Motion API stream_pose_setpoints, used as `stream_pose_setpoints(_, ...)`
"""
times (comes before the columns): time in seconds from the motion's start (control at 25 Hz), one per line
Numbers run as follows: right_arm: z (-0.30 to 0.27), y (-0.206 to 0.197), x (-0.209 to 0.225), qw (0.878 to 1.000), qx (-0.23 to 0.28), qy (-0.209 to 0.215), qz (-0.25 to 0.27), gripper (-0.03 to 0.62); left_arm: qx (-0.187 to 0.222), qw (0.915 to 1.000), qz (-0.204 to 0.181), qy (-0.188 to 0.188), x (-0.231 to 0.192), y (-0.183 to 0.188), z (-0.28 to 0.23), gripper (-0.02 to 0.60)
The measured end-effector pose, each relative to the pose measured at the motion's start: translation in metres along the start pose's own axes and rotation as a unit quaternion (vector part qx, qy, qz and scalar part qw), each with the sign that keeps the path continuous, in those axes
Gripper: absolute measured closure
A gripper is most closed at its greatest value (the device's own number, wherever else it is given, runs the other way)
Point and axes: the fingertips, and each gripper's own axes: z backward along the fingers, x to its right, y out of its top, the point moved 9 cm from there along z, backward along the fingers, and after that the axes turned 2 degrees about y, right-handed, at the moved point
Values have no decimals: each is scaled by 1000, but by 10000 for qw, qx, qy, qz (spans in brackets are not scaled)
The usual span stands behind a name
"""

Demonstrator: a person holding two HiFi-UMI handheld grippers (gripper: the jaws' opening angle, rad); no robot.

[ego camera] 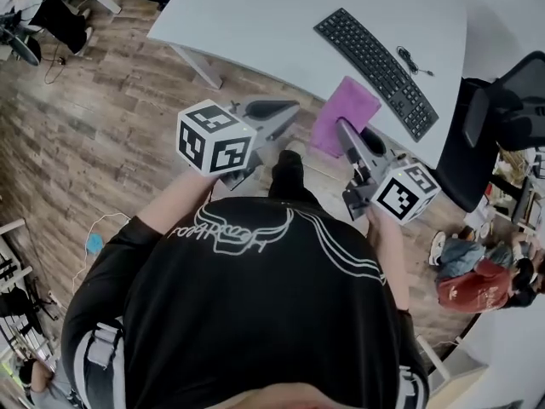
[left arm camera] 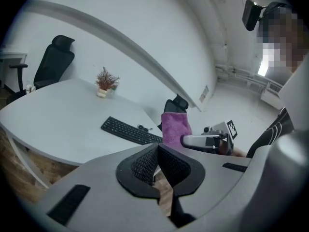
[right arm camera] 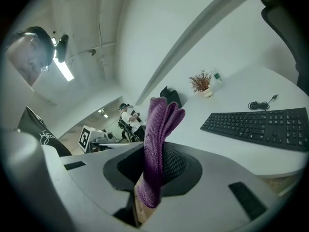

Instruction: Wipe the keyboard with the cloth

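table [ego camera: 255, 24]: white, far | keyboard [ego camera: 375, 68]: on its right part, nothing steadying it | cloth [right arm camera: 157, 129]: pinched upright in right gripper [right arm camera: 153, 170], near the keyboard, not on it | left gripper [left arm camera: 158, 164]: jaws together, empty | risk: cloth may slip from the pinch while dragged over keys; keyboard may slide.

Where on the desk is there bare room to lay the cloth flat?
Widest bare patch: the desk left of the keyboard, towards the potted plant. Crowded only behind the keyboard's right end, where its cable lies.
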Motion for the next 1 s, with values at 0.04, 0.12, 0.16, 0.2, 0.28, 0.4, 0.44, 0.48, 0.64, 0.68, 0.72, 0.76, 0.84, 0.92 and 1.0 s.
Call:
stream_pose_setpoints(0.04, -4, 5, 10, 10000, 23, -11, -28, 536, -34, 10000, -14, -4, -8, 7, -9, 575)
stream_pose_setpoints(0.12, -13, 15, 33, 10000, 33, -46, -80, 536, -118, 9999, -26, -35, -22, 21, -31, 575)
stream_pose_setpoints(0.16, -16, 23, 46, 9999, 32, -74, -105, 536, -163, 9998, -34, -57, -29, 29, -43, 575)
stream_pose_setpoints(0.2, -20, 31, 60, 9998, 35, -106, -133, 536, -211, 9997, -49, -77, -36, 38, -56, 575)
stream_pose_setpoints(0.28, -27, 51, 88, 9996, 77, -167, -203, 536, -310, 9994, -98, -107, -51, 59, -84, 575)
stream_pose_setpoints(0.4, -42, 84, 129, 9991, 137, -227, -334, 535, -429, 9989, -146, -142, -79, 96, -125, 575)
stream_pose_setpoints(0.44, -50, 94, 143, 9989, 137, -242, -370, 536, -464, 9987, -163, -158, -90, 108, -138, 575)
stream_pose_setpoints(0.48, -57, 104, 155, 9988, 131, -260, -402, 535, -507, 9984, -188, -178, -99, 118, -149, 575)
stream_pose_setpoints(0.64, -75, 137, 179, 9980, 214, -409, -430, 536, -645, 9970, -318, -281, -122, 146, -170, 575)
stream_pose_setpoints(0.68, -78, 143, 180, 9977, 257, -444, -434, 535, -657, 9968, -322, -307, -126, 151, -171, 575)
stream_pose_setpoints(0.72, -79, 146, 181, 9974, 290, -479, -449, 536, -678, 9966, -319, -340, -128, 154, -174, 575)
stream_pose_setpoints(0.76, -79, 147, 184, 9971, 312, -518, -472, 535, -708, 9963, -321, -376, -130, 155, -177, 575)
stream_pose_setpoints(0.84, -75, 145, 189, 9960, 358, -614, -534, 536, -780, 9953, -362, -448, -129, 155, -187, 575)
stream_pose_setpoints(0.92, -74, 143, 195, 9946, 411, -731, -615, 536, -857, 9941, -397, -530, -134, 157, -198, 575)
stream_pose_setpoints(1.0, -79, 142, 197, 9928, 455, -852, -707, 536, -956, 9925, -411, -637, -146, 163, -203, 575)
